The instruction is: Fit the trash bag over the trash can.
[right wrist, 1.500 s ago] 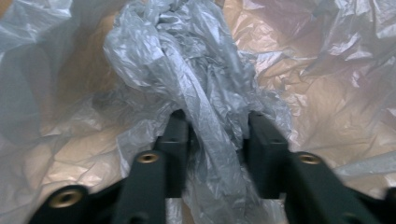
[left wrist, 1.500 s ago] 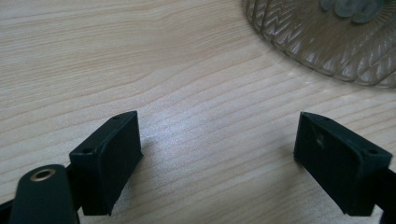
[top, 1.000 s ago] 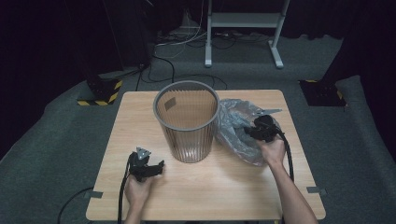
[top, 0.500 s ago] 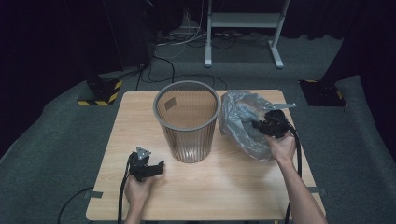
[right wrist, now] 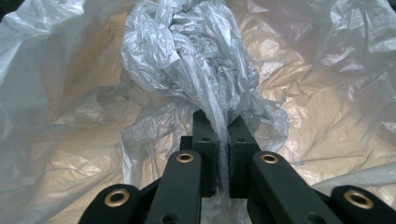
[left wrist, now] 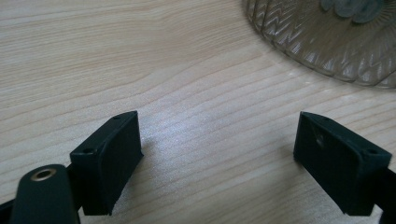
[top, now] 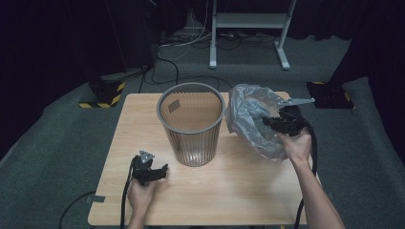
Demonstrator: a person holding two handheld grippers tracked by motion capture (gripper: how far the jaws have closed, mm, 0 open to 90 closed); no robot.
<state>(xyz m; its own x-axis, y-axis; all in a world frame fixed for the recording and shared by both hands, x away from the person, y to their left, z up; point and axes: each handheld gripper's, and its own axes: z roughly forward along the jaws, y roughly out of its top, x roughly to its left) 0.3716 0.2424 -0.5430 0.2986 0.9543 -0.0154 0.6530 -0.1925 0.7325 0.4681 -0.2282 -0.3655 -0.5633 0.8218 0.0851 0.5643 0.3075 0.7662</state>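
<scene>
Right gripper (right wrist: pixel 222 122), jaws pinched tight on a fold of the grey plastic bag (top: pixel 250 119), which hangs lifted above the table (top: pixel 229 186) just right of the mesh bin (top: pixel 191 125). Left gripper (left wrist: pixel 219 154), jaws wide apart and empty, rests low over bare wood near the bin's base.

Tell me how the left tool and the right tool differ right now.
The left tool has its jaws spread wide with bare wood between them; the right tool is clamped on the grey plastic bag. The left tool sits low at the table near the person; the right tool is raised beside the bin. Both have black jaws.
</scene>
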